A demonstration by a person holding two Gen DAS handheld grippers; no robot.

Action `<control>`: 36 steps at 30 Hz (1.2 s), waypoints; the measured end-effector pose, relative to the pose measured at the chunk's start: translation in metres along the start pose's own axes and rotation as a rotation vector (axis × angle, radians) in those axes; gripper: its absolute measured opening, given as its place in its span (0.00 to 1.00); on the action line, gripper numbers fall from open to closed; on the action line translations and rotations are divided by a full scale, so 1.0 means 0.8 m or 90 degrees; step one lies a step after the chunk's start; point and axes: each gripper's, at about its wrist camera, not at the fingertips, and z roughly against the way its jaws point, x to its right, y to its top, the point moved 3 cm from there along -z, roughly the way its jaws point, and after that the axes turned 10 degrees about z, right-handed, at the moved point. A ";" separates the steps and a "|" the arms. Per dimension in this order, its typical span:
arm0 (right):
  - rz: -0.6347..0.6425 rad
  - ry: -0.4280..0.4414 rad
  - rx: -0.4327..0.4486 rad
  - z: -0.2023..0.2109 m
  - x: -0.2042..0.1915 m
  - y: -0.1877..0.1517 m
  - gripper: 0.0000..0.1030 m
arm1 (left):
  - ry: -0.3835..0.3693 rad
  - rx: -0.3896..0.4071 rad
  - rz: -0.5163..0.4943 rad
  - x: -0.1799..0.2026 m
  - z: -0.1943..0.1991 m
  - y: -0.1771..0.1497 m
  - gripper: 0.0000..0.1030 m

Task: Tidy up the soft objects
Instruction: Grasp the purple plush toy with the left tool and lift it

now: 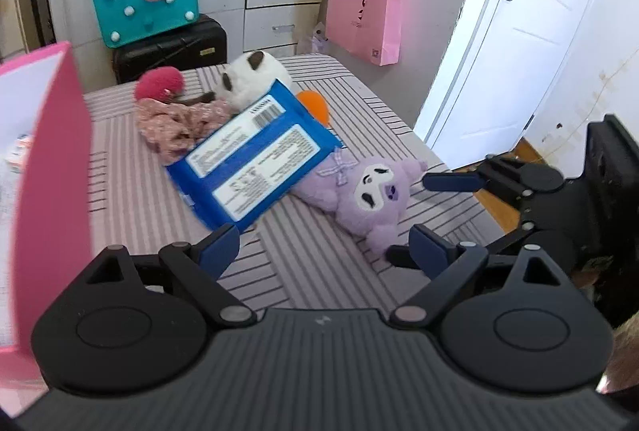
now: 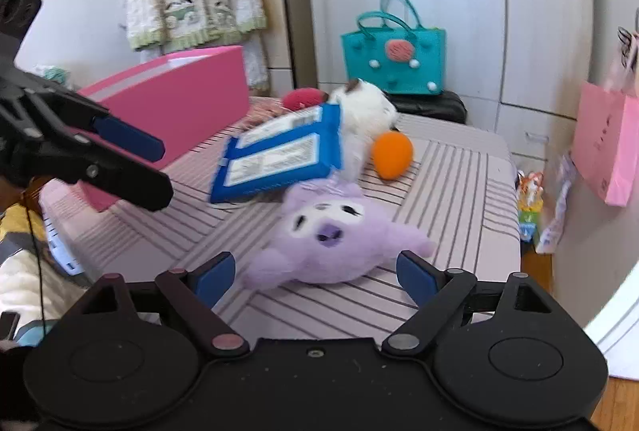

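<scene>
At twelve o'clock from my right claw (image 2: 315, 273), the purple plush (image 2: 331, 239) lies on the striped bed (image 2: 459, 191). Both claws, left claw (image 1: 325, 247) included, are released and hold nothing. I'd straddle its body squarely, then clench gently.

The left gripper (image 1: 325, 245) points forward and downward, its jaws spread wide with nothing between them. The right gripper (image 2: 315, 271) angles down likewise, jaws wide and empty (each gripper shows at the edge of the other's wrist view, the two held close together).
</scene>
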 end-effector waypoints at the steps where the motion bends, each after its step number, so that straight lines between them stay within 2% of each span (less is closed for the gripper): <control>1: -0.005 -0.003 -0.003 -0.006 0.003 -0.002 0.89 | -0.011 0.003 0.006 0.001 -0.006 0.000 0.89; 6: -0.010 0.021 -0.019 -0.028 0.005 -0.005 0.89 | -0.074 0.012 0.052 0.004 -0.034 0.003 0.89; 15: 0.033 -0.020 -0.029 -0.046 -0.002 -0.004 0.89 | -0.008 0.061 0.016 0.026 -0.075 -0.002 0.86; 20: 0.040 -0.039 -0.024 -0.047 0.000 -0.003 0.88 | -0.035 0.035 0.045 0.026 -0.088 -0.006 0.86; 21: 0.041 -0.043 -0.022 -0.047 0.001 -0.003 0.84 | -0.033 0.031 0.056 0.024 -0.091 -0.006 0.84; 22: 0.042 -0.048 -0.021 -0.047 0.002 -0.003 0.72 | -0.032 0.027 0.066 0.022 -0.093 -0.007 0.79; 23: 0.044 -0.050 -0.017 -0.046 0.002 -0.003 0.70 | -0.034 0.021 0.076 0.020 -0.096 -0.008 0.73; 25: 0.033 -0.054 -0.007 -0.043 0.005 -0.003 0.68 | -0.056 0.011 0.084 0.018 -0.099 -0.010 0.66; 29: -0.048 -0.038 0.015 -0.037 0.011 -0.007 0.63 | -0.061 0.016 0.077 0.018 -0.099 -0.015 0.62; 36: -0.055 -0.052 0.009 -0.033 0.005 -0.012 0.57 | -0.067 -0.011 0.085 0.028 -0.099 -0.017 0.50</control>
